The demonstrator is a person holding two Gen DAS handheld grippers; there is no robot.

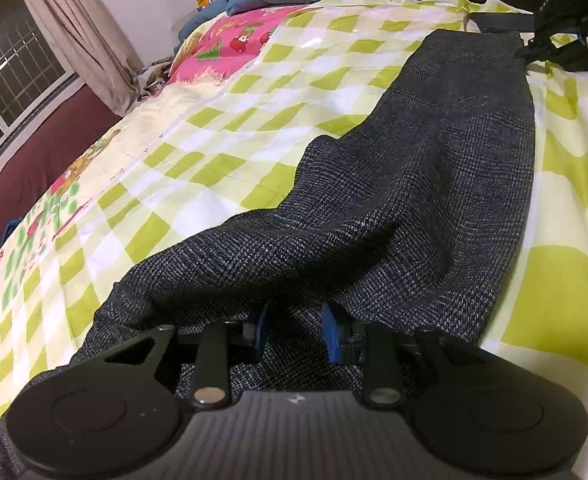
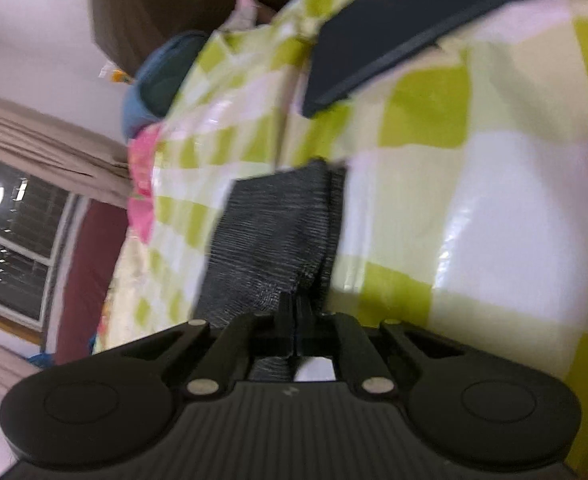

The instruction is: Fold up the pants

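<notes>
No readable text, number or brand name is found; only a small pale emblem is seen on each gripper body, too small to be made out.

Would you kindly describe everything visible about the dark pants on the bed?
The pants look like dark grey woven fabric with a fine flecked check. They lie stretched lengthwise on the green-checked sheet, rumpled near the left gripper, whose blue-padded jaws straddle a fold. The right gripper is shut on the far end.
</notes>
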